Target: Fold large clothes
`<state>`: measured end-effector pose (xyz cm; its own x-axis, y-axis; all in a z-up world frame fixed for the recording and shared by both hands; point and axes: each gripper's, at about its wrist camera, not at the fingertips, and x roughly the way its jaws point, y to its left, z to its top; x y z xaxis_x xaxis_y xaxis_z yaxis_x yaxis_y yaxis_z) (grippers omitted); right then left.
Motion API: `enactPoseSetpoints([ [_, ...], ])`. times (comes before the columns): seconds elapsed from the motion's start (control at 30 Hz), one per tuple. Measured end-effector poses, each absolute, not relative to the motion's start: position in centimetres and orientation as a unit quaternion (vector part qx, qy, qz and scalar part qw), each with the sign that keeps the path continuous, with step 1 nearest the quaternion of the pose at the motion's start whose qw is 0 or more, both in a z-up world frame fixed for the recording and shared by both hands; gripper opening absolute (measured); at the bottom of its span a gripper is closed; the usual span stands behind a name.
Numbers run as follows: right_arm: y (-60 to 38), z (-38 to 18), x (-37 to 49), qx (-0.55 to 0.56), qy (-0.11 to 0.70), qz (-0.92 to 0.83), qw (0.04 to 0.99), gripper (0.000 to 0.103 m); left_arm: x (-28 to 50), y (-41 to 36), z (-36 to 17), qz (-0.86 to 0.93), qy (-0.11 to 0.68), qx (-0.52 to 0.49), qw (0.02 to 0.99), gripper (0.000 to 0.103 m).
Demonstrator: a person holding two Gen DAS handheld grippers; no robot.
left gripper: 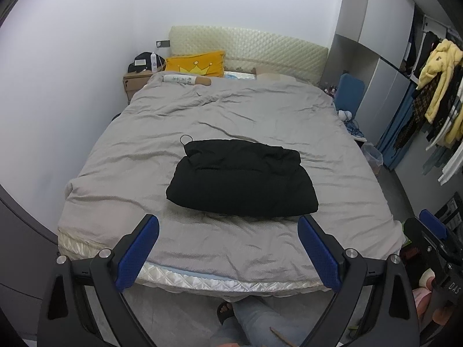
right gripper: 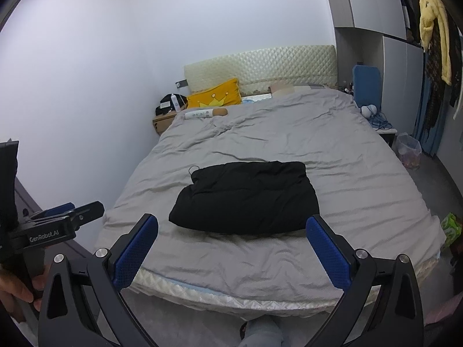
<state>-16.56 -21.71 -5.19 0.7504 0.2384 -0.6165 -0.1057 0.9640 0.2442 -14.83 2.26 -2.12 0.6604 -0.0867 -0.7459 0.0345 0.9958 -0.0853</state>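
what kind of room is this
Most likely a home bedroom: a wide bed with a padded headboard, a yellow crown pillow, and clothes hanging on an open rack to the right.

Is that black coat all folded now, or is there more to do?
It looks done: the black coat lies as a compact folded bundle on the grey bed. Nothing is in hand; the left tool and right tool are open, away from it. Little seems left.
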Motion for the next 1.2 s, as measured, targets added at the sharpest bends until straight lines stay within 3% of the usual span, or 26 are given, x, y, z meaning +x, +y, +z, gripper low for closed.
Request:
enactPoseSetpoints([
  [1.2,-22.4,-5.6,-18.9,0.094,0.336,0.092,0.933,0.103,-16.8,2.0,-1.7,-0.038,0.402,-0.034,0.914,0.097],
])
